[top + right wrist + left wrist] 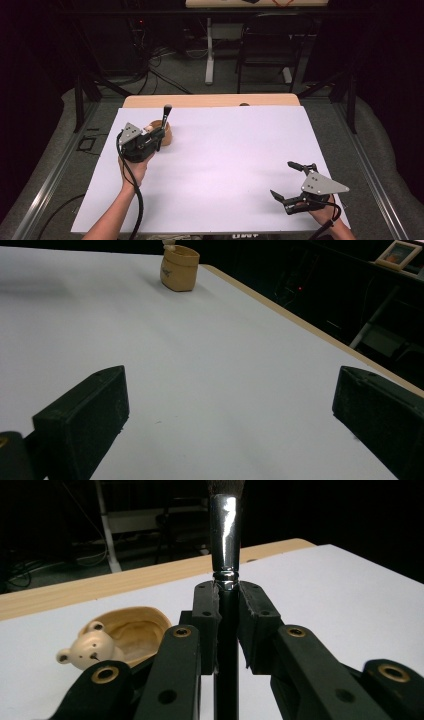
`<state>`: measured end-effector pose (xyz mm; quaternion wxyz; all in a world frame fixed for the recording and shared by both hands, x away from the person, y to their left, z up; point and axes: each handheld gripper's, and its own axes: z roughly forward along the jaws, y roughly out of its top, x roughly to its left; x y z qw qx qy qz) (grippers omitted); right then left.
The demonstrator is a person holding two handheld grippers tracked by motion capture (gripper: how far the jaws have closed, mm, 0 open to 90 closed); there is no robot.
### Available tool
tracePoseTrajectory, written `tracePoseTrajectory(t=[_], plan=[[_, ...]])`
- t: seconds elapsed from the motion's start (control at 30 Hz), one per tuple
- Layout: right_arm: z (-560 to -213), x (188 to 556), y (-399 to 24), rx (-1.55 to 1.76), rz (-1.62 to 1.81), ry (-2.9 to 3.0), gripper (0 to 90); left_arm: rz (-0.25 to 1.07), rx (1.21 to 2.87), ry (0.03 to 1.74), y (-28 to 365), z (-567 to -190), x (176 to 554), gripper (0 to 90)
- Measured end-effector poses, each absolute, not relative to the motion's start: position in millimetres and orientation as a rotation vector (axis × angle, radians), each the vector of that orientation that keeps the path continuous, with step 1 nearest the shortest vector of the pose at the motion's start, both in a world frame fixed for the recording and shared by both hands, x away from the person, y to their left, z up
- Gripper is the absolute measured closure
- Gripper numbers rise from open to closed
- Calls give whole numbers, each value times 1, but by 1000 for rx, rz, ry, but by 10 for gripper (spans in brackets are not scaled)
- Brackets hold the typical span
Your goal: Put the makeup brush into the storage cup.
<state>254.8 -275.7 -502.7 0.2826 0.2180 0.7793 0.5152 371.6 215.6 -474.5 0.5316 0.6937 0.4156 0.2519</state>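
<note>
Clamping a brush [226, 630] by its black handle, the left gripper [227, 625] has both pads pressed against the stem just below the silver ferrule. The brush stands upright between the jaws, bristles at the top, where the left gripper view cuts them off. In the high view the left gripper [159, 135] sits at the far left of the white table [225, 165], with the brush [165, 117] rising above it and the dark bristle head uppermost. Just beside the jaws is a tan wooden cup [132, 635] with a small bear figure [90, 649] on its rim; the high view shows the cup [166, 136] right behind the gripper.

Well apart, at the near right corner, the right gripper [287, 181] rests on the table with jaws spread wide and nothing between them. Its own view shows bare white surface between the two black jaws, and the cup [179, 268] far off.
</note>
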Motion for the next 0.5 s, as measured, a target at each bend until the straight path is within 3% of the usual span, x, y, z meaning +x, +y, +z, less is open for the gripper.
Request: tracePoseTrajectory(t=[0.5], plan=[[-503, 255, -276, 586, 1377, 2087, 8, 648, 1597, 1006, 228, -465, 378, 788]])
